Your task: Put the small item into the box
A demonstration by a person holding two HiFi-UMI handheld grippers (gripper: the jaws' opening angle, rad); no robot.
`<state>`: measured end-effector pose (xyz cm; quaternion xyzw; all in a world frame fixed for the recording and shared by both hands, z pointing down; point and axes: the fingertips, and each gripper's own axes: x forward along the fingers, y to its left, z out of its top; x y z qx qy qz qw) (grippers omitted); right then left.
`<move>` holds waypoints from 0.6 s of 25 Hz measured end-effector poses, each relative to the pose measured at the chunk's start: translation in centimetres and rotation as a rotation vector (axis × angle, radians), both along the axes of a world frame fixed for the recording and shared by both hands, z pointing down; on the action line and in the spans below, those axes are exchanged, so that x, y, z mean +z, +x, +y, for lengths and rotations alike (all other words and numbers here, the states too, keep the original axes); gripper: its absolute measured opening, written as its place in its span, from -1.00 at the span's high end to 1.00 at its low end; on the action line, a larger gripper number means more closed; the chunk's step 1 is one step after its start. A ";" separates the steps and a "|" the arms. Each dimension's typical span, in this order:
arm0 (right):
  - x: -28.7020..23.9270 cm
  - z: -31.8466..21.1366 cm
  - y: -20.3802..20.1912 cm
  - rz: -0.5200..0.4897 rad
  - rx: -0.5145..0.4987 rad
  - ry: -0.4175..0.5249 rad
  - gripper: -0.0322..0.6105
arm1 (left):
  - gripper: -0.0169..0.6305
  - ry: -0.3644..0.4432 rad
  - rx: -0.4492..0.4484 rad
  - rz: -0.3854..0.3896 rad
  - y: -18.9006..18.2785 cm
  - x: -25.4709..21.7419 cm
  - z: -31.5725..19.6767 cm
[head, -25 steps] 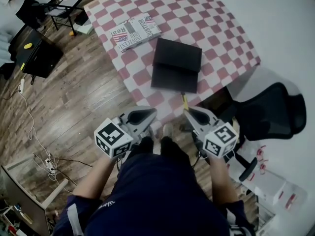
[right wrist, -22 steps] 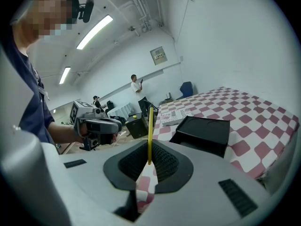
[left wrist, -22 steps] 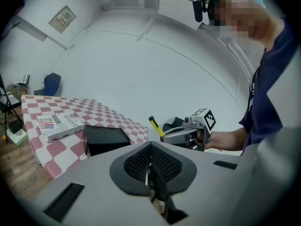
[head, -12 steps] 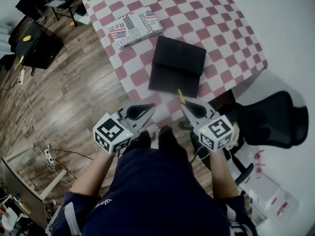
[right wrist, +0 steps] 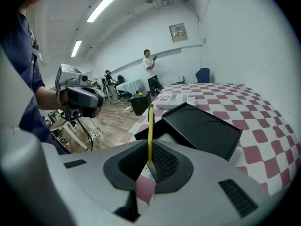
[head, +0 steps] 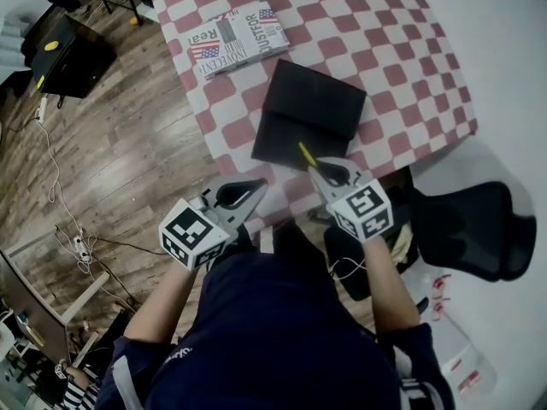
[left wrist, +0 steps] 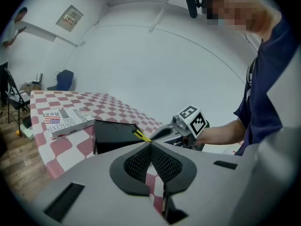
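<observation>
Black case [head: 73, 54]: lies on the wooden floor [head: 128, 161], well apart from the table's left edge.
Left gripper [head: 256, 186]: jaws pressed together with nothing between them [left wrist: 151, 145]; held off the table's near edge, above the floor.
Book [head: 238, 39]: flat on the checkered cloth [head: 402, 67], near the left edge and apart from the box.
Black box [head: 309, 118]: open, in two joined dark halves; its near corner sits close to the table's near edge. Which half is base and which lid cannot be told. The right gripper view shows a rimmed dark face with faint round outlines [right wrist: 202, 131].
Small yellow item [head: 305, 154]: a thin stick with a dark tip, upright between the right jaws [right wrist: 150, 131], its tip over the box's near edge and not inside the box.
Right gripper [head: 320, 171]: jaws clamped on the item's lower end.
Open room: checkered cloth shows beyond and right of the box.
Office chair [head: 466, 229]: black, just beside the table's right corner, near the right forearm.
</observation>
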<state>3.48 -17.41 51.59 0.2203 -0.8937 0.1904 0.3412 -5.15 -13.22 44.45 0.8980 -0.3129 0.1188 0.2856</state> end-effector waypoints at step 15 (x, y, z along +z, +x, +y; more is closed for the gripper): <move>8.4 -2.6 -1.2 0.218 -0.176 -0.097 0.79 | 0.85 -0.051 -0.067 -0.024 0.4 3.8 -1.9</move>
